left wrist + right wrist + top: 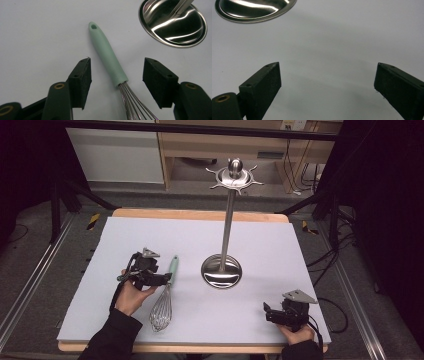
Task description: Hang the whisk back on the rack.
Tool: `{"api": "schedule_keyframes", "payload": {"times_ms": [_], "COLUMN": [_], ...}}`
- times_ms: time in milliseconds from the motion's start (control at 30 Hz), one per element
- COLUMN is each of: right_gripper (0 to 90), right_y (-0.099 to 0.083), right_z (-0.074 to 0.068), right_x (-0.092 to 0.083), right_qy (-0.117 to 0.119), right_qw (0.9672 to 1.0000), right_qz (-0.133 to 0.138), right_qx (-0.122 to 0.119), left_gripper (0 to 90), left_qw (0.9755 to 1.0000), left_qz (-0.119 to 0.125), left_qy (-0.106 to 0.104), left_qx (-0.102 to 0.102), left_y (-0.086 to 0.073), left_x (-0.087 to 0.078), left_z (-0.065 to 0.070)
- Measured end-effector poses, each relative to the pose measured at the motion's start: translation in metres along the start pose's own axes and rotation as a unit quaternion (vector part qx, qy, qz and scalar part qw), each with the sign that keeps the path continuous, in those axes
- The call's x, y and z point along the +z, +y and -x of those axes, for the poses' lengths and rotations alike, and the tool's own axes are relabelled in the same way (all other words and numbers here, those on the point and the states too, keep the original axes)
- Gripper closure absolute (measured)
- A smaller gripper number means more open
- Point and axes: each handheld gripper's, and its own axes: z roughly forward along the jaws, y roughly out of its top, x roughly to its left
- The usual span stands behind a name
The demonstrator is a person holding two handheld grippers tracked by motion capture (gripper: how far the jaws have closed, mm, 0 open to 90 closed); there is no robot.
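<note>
**Left gripper straddles whisk handle; right gripper at rest**

The wire whisk with the mint-green handle (165, 292) lies flat on the pale grey table mat (150, 232), at roughly 8 o'clock from the round polished steel base of the utensil stand (221, 271) and near it. Handle end points toward 12 o'clock; the steel wire balloon points toward 6 o'clock.

The left gripper (162, 280) is held in the person's left hand (131, 296), whose dark-sleeved forearm enters from the bottom edge and angles toward 1 o'clock. The hand wraps the gripper body from below, and the gripper points across the mat toward 3 o'clock, reaching the whisk at the lower part of its handle. In the left gripper view, the jaws stand spread with one black pad (81, 81) on each side of the handle, close to the joint where the wires enter. A clear gap shows between each pad and the handle; neither pad presses on it.

The right gripper (268, 312) sits low over the mat near its 5 o'clock corner, well apart from the whisk. The right hand (295, 332) grips it from behind, with the gripper pointing toward 9 o'clock. In the right gripper view, its jaws are spread wide over bare mat, with nothing between them; the stand base rim lies at 11 o'clock.
</note>
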Motion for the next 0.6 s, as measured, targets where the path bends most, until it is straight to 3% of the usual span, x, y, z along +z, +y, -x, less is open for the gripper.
{"api": "schedule_keyframes", "payload": {"times_ms": [400,600], "right_gripper": [8.1,8.1], "right_y": [0.000,0.001], "right_z": [-0.002,-0.002], "right_x": [0.001,0.002], "right_qy": [0.001,0.002], "right_qw": [1.0000,1.0000], "right_qz": [-0.002,-0.004], "right_qx": [-0.001,-0.004], "left_gripper": [46.8,49.7], "left_qw": [0.9990,0.9973], "left_qz": [-0.044,-0.073], "left_qy": [0.000,-0.003], "left_qx": [-0.005,-0.005], "left_y": [0.001,-0.002], "left_x": [0.024,0.038], "left_z": [0.005,0.006]}}
